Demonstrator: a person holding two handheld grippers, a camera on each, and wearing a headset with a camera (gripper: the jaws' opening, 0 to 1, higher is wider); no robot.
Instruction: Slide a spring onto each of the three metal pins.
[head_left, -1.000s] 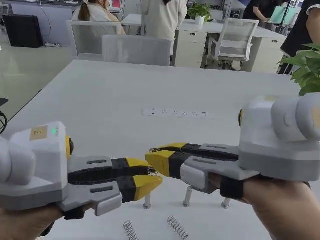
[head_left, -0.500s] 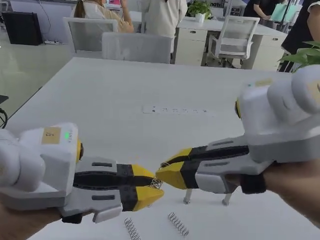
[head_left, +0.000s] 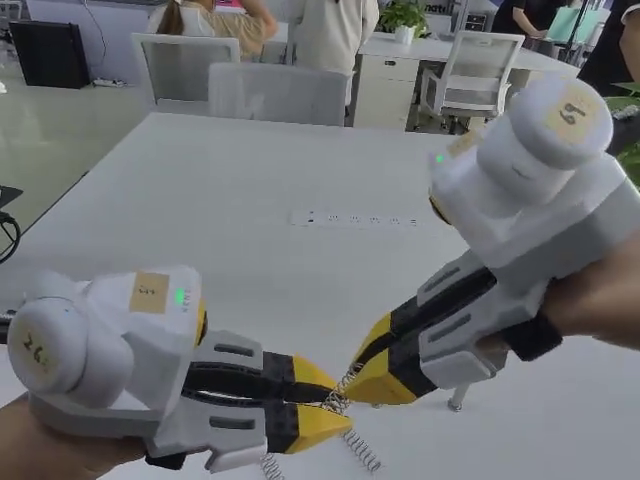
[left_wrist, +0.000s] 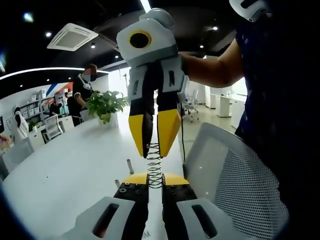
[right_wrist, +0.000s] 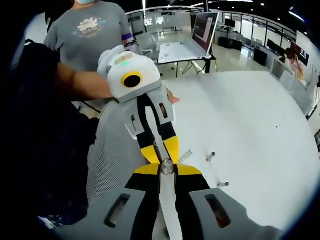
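Left gripper view: holding spring (left_wrist: 155, 167) at both ends, fingers of left gripper (left_wrist: 155, 181) and right gripper (left_wrist: 155, 151) clenched on it, aloft over counter (left_wrist: 60, 165), probably to square it for a pin (left_wrist: 130, 166).

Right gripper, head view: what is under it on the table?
Under the right gripper, which holds a spring, one metal pin stands and a loose spring lies on the table. The gripper covers anything else there.

The white-bodied right gripper (head_left: 368, 388) has swung up to a steep tilt, its yellow-tipped fingers (head_left: 385, 375) pointing down at the left gripper (head_left: 341, 408). The thin coiled metal spring (head_left: 340, 384) between them now stretches longer.
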